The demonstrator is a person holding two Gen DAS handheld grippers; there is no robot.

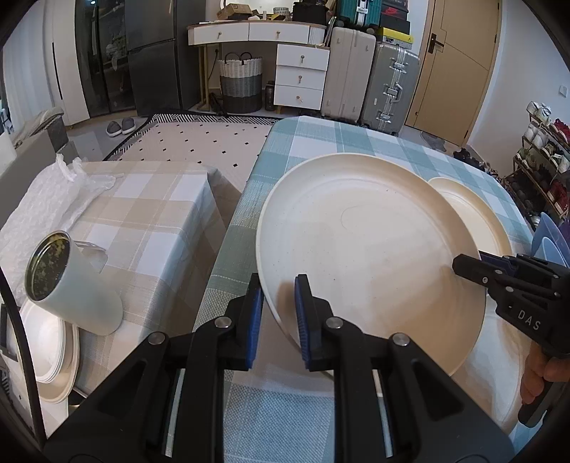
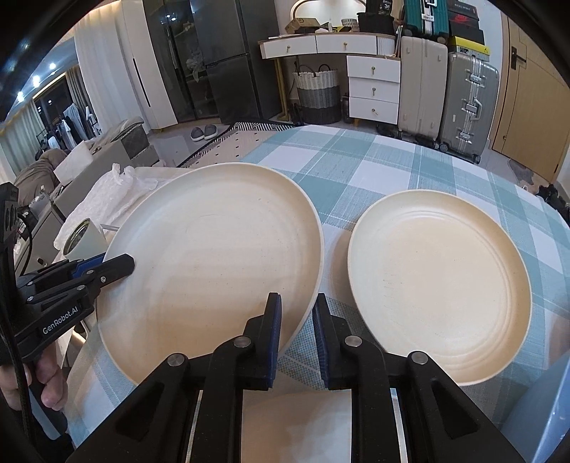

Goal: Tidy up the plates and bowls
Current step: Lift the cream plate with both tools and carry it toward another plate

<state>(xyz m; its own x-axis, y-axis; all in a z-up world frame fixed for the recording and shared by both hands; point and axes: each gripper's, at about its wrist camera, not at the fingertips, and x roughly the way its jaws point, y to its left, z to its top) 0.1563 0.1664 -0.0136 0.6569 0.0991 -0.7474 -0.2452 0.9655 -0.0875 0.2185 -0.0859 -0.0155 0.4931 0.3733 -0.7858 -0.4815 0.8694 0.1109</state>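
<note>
Against the far wall, a white curved-top dressing table with drawers (image 1: 257, 32), a white-and-grey woven laundry basket (image 1: 240, 82) beneath. Right of it, beige and silver hard-shell suitcases (image 1: 370, 83), then a tan wooden door (image 1: 459, 64). Left, a dark glass-fronted cabinet (image 1: 149, 53). Below, a cream diamond-dotted rug (image 1: 199, 142) with grey slippers (image 1: 120, 126).

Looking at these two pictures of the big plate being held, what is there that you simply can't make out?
- Underside of the big plate: hidden in both views by the plate itself, so what lies beneath is unknown.
- Second plate: mostly covered by the big plate in the left wrist view.
- Stack of white dishes: cut off by the left wrist view's edge; count unclear.
- Mug contents: dark speckles, too unclear to name.
</note>
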